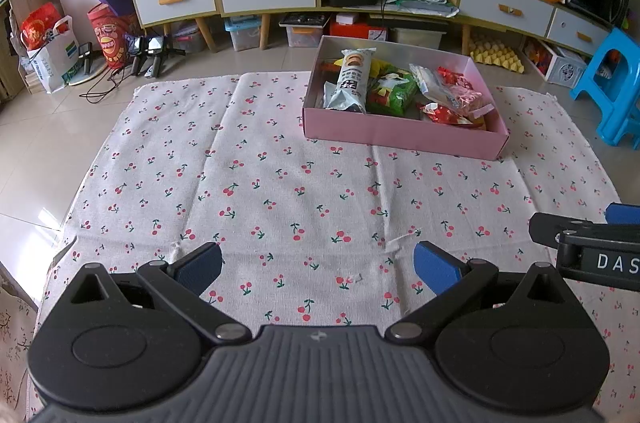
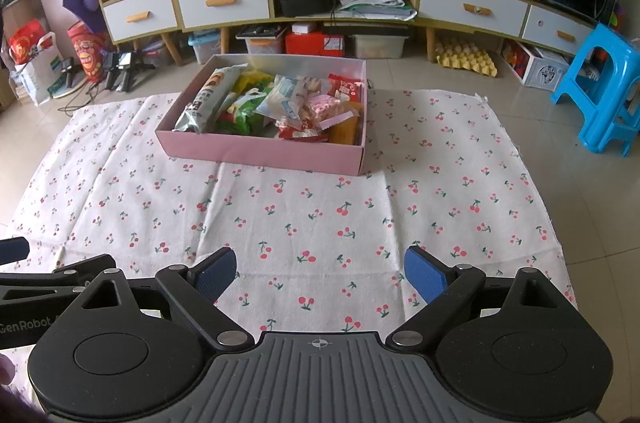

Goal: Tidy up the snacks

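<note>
Both grippers empty, jaws spread wide: left gripper [image 1: 318,273], right gripper [image 2: 320,277], side by side low over the cherry-print cloth [image 1: 280,183] on the floor.

Snacks all in the pink box [image 2: 264,153] at the cloth's far part; none loose on the cloth. Long grey packet [image 2: 208,101] leans along the box's left wall, green bag [image 2: 244,107] beside it, red and clear packets [image 2: 316,103] piled to the right.

Judgement: sorting looks done or not begun. If picking, come in over the near wall and pinch one packet's free end.

Room: wide bare cloth between grippers and box. Blue stool [image 2: 604,95] well right, off the cloth.
</note>
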The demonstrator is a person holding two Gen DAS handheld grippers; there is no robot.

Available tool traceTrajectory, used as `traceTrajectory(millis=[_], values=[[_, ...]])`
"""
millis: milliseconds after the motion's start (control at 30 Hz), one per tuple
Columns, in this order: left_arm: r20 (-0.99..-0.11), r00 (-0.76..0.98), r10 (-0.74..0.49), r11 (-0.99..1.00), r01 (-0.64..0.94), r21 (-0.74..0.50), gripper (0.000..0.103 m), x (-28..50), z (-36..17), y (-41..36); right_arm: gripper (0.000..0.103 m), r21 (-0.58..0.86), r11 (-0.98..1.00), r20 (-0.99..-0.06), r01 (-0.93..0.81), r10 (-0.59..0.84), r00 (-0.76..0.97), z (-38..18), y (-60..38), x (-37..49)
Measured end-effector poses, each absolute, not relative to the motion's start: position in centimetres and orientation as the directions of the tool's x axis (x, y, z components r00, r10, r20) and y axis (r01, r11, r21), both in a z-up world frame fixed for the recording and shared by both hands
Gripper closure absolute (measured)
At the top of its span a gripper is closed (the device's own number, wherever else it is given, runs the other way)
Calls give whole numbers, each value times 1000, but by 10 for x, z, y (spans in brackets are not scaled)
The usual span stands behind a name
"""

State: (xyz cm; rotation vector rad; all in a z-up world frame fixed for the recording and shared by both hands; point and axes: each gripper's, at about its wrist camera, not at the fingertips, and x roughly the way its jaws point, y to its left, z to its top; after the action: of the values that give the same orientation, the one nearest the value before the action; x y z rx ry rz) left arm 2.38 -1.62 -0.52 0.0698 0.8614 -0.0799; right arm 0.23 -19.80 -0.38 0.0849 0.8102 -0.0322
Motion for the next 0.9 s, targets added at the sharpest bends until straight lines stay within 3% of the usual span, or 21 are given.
traceTrajectory(millis=[900], values=[[-762, 646, -38, 994, 103, 37, 1, 23, -10, -18, 10, 59, 997, -730, 58, 3, 684, -9, -195, 2]])
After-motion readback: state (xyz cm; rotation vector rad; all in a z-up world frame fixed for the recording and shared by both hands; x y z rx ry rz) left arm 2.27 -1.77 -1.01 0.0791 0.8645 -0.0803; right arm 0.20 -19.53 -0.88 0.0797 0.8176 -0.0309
